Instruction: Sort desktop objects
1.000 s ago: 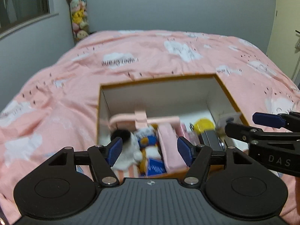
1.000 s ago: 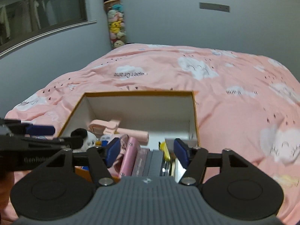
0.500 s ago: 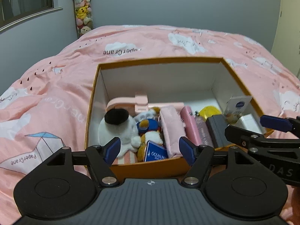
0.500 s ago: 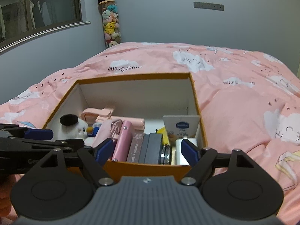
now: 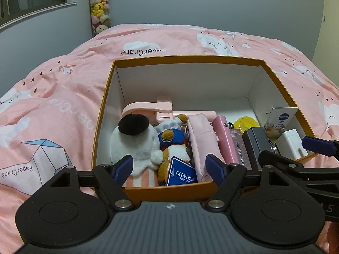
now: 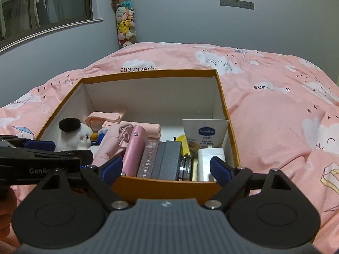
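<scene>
An orange box [image 5: 186, 58] with white inner walls sits on the pink bedspread; it also shows in the right wrist view [image 6: 148, 73]. Inside lie a white plush with a black ear [image 5: 135, 139], a small duck plush [image 5: 171, 141], a blue Ocean Park card [image 5: 183, 174], a pink pouch [image 5: 201, 139], a pink case [image 5: 225, 139], a photo card box [image 6: 148, 160], a dark box [image 6: 169, 158], a white charger [image 6: 208, 160] and a Vaseline tube [image 6: 205, 132]. My left gripper [image 5: 169, 168] is open and empty at the box's near edge. My right gripper [image 6: 164, 168] is open and empty there too.
A pink clip lamp [image 5: 161, 108] and a yellow object [image 5: 245, 122] lie further back in the box. The pink bedspread [image 6: 275, 105] surrounds the box. A clear tube of plush toys [image 6: 125, 27] stands in the room's corner by the grey wall.
Both grippers have pulled back and lowered, so the box looks nearer and more of its contents show. Both stay open and empty.
</scene>
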